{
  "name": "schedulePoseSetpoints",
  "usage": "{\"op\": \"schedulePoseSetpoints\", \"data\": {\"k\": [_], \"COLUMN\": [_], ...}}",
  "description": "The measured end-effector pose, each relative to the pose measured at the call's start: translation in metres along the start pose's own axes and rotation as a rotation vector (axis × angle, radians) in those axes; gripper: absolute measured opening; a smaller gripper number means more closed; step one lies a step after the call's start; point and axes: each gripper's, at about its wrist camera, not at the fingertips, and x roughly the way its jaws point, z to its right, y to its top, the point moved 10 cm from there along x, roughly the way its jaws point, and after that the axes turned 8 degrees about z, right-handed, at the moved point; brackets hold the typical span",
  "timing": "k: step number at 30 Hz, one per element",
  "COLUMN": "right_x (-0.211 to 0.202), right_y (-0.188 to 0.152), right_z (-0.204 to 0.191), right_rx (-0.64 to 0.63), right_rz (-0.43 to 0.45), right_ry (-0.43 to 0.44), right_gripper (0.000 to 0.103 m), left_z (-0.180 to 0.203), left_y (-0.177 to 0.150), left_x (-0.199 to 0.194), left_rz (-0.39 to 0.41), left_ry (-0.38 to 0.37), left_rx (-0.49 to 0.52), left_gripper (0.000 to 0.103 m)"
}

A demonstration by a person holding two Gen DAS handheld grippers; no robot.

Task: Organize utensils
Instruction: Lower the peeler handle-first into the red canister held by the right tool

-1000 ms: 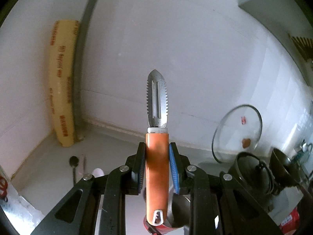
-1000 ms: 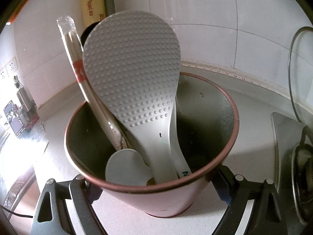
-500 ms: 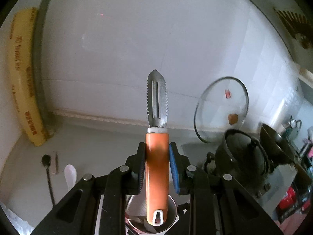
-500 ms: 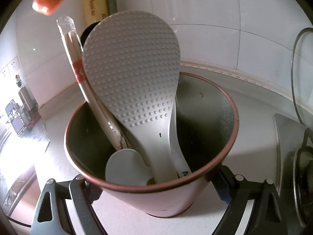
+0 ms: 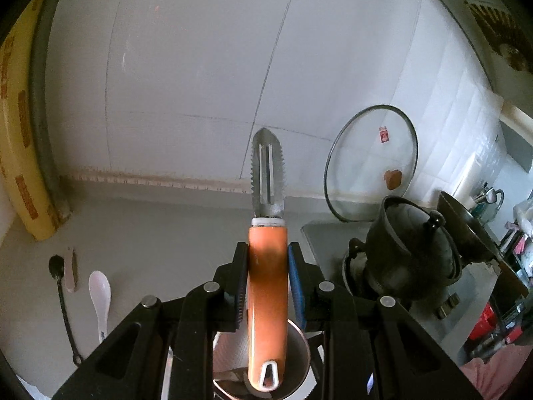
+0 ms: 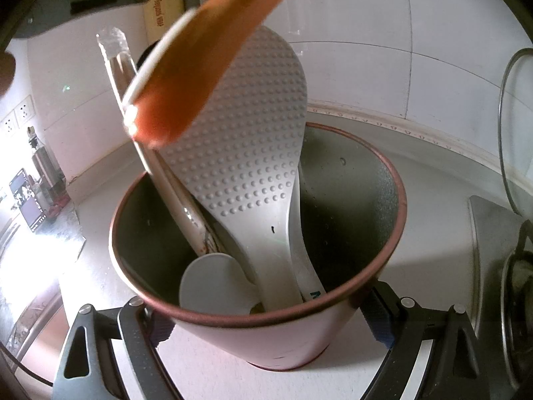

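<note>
The cup stands on the table, clamped at its sides by the right gripper. Its outside is pink, its inside dark, and its rim is reddish. In it stand a grey rice paddle with a dimpled face, leaning toward the wall; a wrapped pair of chopsticks to its left, rising above the rim; and a white spoon low against the near wall. A second pale handle with blue lettering lies behind the paddle's handle.

The left gripper is clamped on the orange handle of a peeler, blade upward toward the wall. In the right view the handle's butt end hangs above the cup's left side, in front of the paddle's face and the chopsticks, not inside the cup. In the left view the cup's rim shows directly under the butt end.

On the table to the left lie a white spoon, a black ladle and a small pale tool beside it, well apart from the cup. A yellow roll leans in the left corner. At the table's right side a stove carries a black pot, with a glass lid propped against the wall behind it and a dark wok further right.
</note>
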Motion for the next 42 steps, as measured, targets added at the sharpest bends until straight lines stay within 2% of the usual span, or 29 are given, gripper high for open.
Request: {"op": "schedulePoseSetpoints", "data": {"k": [14, 26, 29, 35, 39, 42], "right_x": [0.000, 0.001, 0.001, 0.001, 0.000, 0.000], "right_y": [-0.001, -0.001, -0.002, -0.001, -0.001, -0.001], "right_z": [0.001, 0.001, 0.001, 0.000, -0.002, -0.001], "right_rx": [-0.001, -0.001, 0.000, 0.000, 0.001, 0.001], "right_rz": [-0.001, -0.002, -0.003, -0.002, -0.002, -0.002], "right_ry": [0.002, 0.001, 0.001, 0.001, 0.002, 0.001], "right_gripper": [0.092, 0.092, 0.092, 0.092, 0.092, 0.092], "left_z": [0.004, 0.005, 0.005, 0.009, 0.008, 0.007], "left_y": [-0.012, 0.003, 0.001, -0.003, -0.015, -0.018], "left_x": [0.005, -0.028, -0.043, -0.072, -0.075, -0.072], "left_rz": [-0.050, 0.014, -0.043, -0.141, -0.254, -0.301], "left_ry": [-0.003, -0.028, -0.003, -0.043, -0.038, -0.032], "left_rx": [0.016, -0.034, -0.023, 0.002, 0.025, 0.032], "left_gripper": [0.024, 0.024, 0.024, 0.024, 0.024, 0.024]}}
